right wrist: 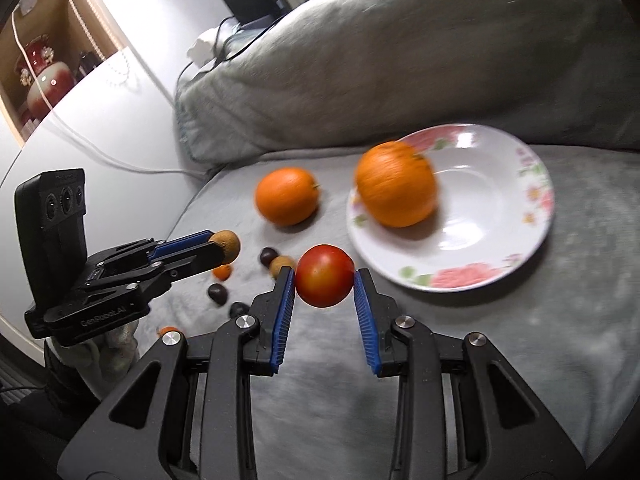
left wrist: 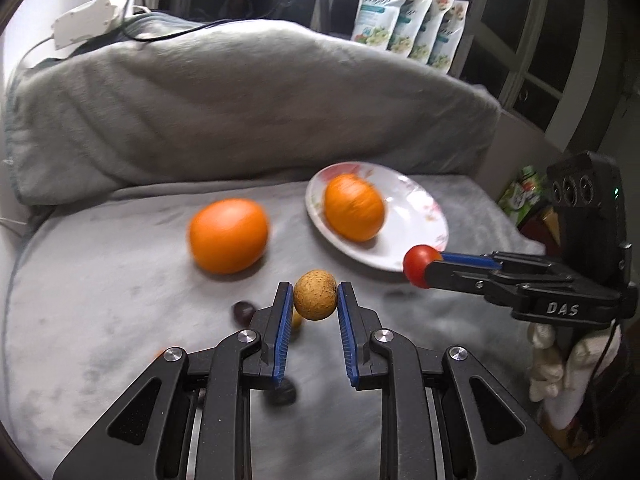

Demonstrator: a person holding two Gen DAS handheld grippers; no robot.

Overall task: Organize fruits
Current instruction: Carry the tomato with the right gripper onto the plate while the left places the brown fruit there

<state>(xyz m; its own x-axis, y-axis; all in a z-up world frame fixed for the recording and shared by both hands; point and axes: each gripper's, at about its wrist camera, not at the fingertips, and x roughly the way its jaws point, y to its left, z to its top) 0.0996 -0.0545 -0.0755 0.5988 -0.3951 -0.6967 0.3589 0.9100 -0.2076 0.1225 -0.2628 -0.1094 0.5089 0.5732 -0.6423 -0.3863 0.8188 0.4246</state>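
My left gripper [left wrist: 315, 295] is shut on a small tan round fruit [left wrist: 315, 296], lifted above the grey blanket; it shows at the left of the right wrist view as the left gripper [right wrist: 224, 246]. My right gripper [right wrist: 325, 276] is shut on a red tomato [right wrist: 325, 275], held near the front rim of the floral plate [right wrist: 500, 208]; the left wrist view shows that right gripper [left wrist: 420, 266] at the right. One orange [right wrist: 396, 184] lies in the plate's left part. A second orange [right wrist: 287, 196] rests on the blanket left of the plate.
Several small fruits lie on the blanket below the grippers: dark ones [right wrist: 218, 293], a tan one [right wrist: 280, 266] and tiny orange ones [right wrist: 222, 272]. A bulky grey pillow [left wrist: 240, 100] rises behind. Pouches [left wrist: 404, 20] stand at the back. A cable [right wrist: 100, 152] runs along the left.
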